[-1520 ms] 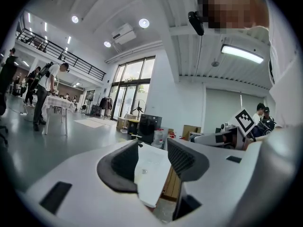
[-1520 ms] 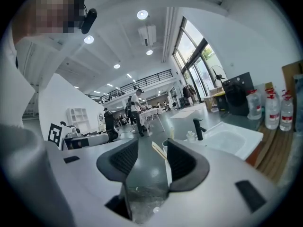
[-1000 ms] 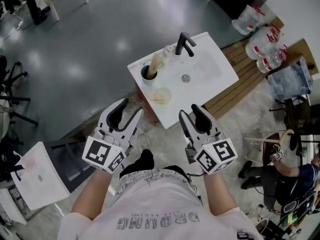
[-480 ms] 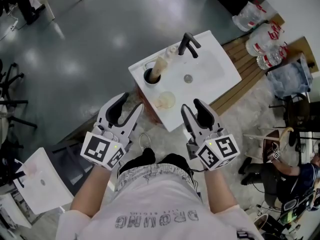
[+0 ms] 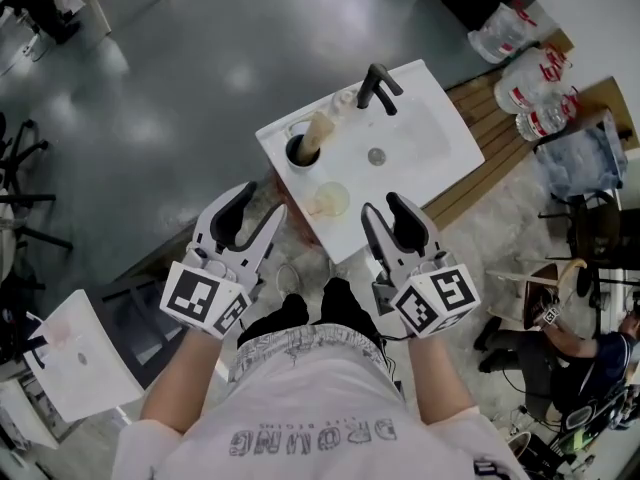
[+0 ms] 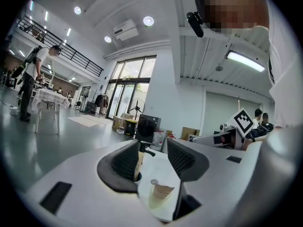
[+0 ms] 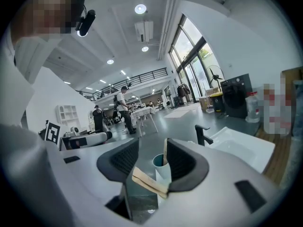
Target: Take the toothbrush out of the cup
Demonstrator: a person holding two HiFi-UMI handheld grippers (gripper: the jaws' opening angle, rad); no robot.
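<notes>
A white sink [image 5: 420, 143] stands ahead of me in the head view. On its left corner sits a dark-mouthed cup [image 5: 298, 151] with a pale toothbrush [image 5: 316, 129] leaning out of it. My left gripper [image 5: 262, 203] and right gripper [image 5: 381, 206] hover short of the sink's near edge, both open and holding nothing. In the left gripper view the gripper [image 6: 154, 157] frames the sink, and its left jaw partly hides the cup [image 6: 137, 175]. From the right gripper [image 7: 152, 157] the teal cup [image 7: 161, 168] and toothbrush [image 7: 165, 151] show between the jaws.
A black faucet [image 5: 377, 86] rises at the sink's back. A beige round object [image 5: 328, 200] lies on the near corner. Wooden planks [image 5: 495, 148] and water bottles [image 5: 535, 78] are to the right, a white chair [image 5: 75, 353] at lower left, a seated person [image 5: 575, 343] at right.
The view shifted slightly and the sink sits a little higher and further right. Both grippers stay open in nearly the same place. A foot has stepped forward below.
</notes>
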